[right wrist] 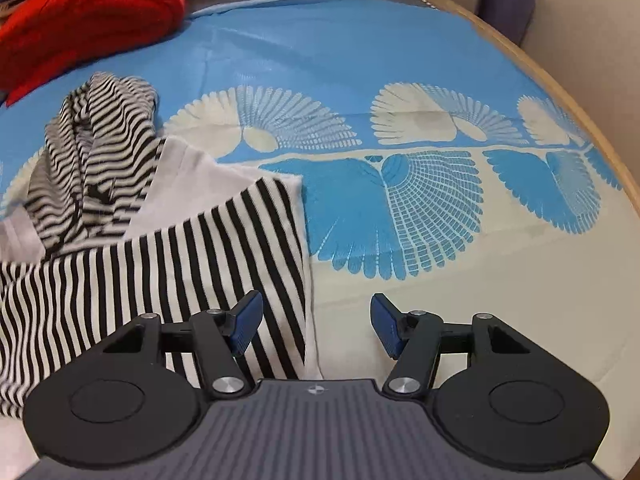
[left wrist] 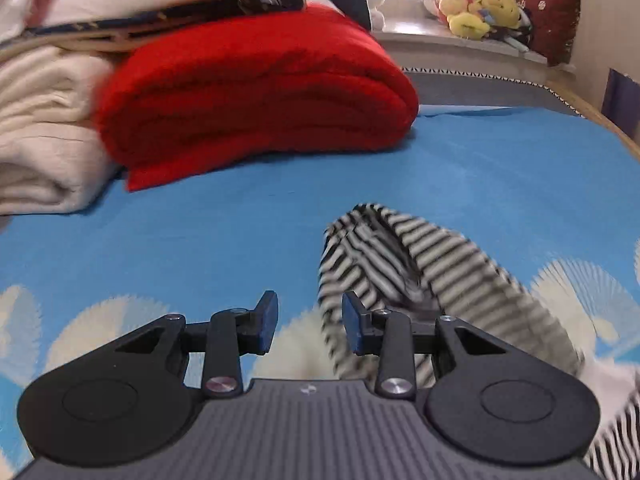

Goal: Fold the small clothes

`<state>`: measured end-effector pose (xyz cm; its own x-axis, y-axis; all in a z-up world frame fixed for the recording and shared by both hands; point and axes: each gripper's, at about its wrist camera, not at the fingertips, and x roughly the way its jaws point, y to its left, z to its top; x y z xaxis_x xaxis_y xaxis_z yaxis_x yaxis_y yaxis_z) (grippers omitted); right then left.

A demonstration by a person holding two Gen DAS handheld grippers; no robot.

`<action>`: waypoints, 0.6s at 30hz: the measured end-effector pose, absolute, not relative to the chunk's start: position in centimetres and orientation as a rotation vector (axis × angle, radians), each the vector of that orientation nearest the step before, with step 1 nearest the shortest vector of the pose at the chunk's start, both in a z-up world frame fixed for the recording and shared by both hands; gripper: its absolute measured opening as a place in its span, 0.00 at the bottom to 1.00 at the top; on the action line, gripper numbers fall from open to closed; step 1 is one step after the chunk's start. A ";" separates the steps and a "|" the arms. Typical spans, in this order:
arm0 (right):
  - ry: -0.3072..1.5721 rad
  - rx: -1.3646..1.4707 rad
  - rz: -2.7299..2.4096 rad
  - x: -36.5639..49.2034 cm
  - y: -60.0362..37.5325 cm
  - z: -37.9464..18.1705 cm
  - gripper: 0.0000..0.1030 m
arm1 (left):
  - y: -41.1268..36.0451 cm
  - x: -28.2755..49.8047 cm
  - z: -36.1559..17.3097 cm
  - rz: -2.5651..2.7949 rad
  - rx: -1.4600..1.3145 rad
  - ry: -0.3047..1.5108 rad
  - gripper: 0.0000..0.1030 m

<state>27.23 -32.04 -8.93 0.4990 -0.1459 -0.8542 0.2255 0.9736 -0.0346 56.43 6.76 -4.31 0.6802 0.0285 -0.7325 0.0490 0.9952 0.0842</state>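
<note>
A black-and-white striped garment [right wrist: 168, 248] lies on the blue patterned bedsheet [right wrist: 360, 52], with a bunched striped sleeve [right wrist: 100, 148] at its far left and a plain white part between them. My right gripper [right wrist: 314, 326] is open and empty, just above the garment's near right edge. In the left wrist view the striped sleeve [left wrist: 432, 276] lies to the right of my left gripper [left wrist: 310, 322], which is open and empty; the right finger overlaps the sleeve's edge.
A folded red blanket [left wrist: 256, 96] and cream blankets [left wrist: 44, 132] are stacked at the back left of the bed. Plush toys [left wrist: 476, 8] sit on a ledge beyond. The bed's wooden edge [right wrist: 580, 92] curves along the right.
</note>
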 end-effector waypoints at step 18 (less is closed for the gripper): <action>1.045 0.058 -0.221 28.7 -30.9 -10.0 0.60 | 4.0 71.2 -15.0 0.027 0.072 0.945 0.05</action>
